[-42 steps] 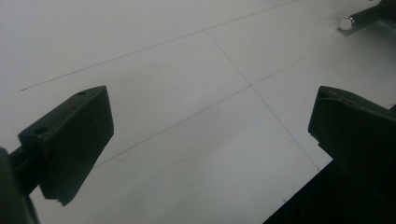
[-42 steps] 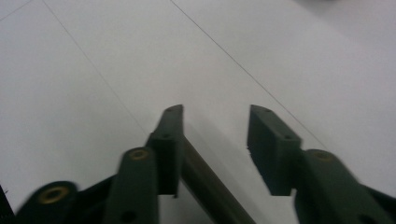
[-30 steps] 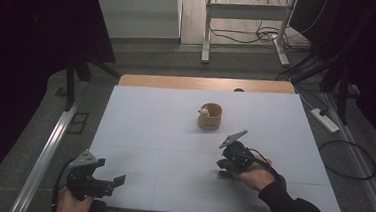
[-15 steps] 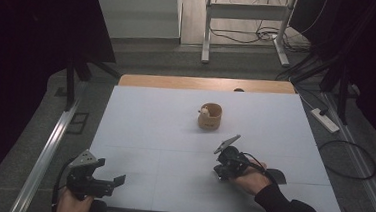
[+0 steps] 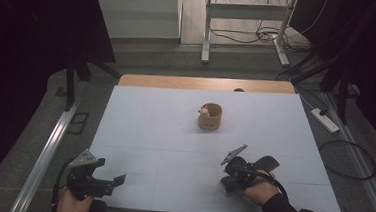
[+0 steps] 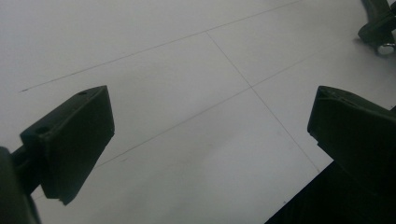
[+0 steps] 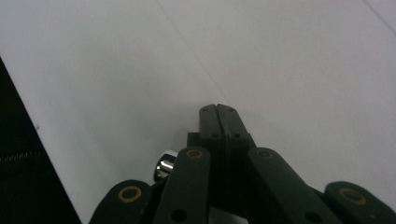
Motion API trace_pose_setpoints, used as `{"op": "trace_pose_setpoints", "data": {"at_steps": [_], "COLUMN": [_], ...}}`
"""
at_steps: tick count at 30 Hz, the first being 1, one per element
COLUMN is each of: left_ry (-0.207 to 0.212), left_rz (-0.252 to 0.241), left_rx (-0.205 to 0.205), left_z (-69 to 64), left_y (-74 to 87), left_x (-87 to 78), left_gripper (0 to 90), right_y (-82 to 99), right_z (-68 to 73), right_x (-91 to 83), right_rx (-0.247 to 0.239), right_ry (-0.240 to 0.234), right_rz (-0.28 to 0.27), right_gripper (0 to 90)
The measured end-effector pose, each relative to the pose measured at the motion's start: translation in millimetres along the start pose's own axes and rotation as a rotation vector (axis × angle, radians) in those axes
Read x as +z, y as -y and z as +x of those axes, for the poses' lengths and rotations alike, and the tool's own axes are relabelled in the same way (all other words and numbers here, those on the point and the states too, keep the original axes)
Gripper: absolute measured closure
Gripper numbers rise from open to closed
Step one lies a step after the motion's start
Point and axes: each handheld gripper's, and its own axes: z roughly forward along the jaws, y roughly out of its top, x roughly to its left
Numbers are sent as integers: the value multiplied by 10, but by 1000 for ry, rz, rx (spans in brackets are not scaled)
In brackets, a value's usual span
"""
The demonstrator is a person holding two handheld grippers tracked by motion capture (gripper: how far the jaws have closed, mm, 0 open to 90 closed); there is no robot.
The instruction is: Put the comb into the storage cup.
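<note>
My right tongs [image 5: 227, 181] are pressed together on nothing, resting low over the near right part of the bench [image 5: 150, 118]; in the right gripper view [image 7: 218, 112] the two tips meet flush above bare white surface. My left tongs [image 5: 115, 181] stand wide apart at the near left corner, nothing between them, as the left gripper view [image 6: 205, 135] shows. The small wooden cup [image 5: 210, 116] with a little pale figure [image 5: 204, 110] at its left rim stands upright near the middle of the bench, well apart from both hands, towards the far side. The risk I see: reaching for the cup with my right tongs together would knock it over or push it away, since it looks light. Sitting so low, they could also scrape the bench.
</note>
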Motion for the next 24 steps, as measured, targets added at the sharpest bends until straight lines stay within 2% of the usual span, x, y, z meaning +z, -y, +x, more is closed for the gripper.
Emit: {"op": "trace_pose_setpoints", "data": {"at_steps": [9,24], "left_ry": [-1,-1], "left_rz": [2,3], "left_rx": [-2,-7], "left_z": [8,12], "left_y": [-8,-11], "left_x": [7,10], "left_gripper": [14,16], "right_y": [210,391], "right_z": [-77,-317], "right_x": [-121,-271], "right_rx": [27,86], "right_ry": [-13,37], "right_rz": [34,43], "right_gripper": [898,898]}}
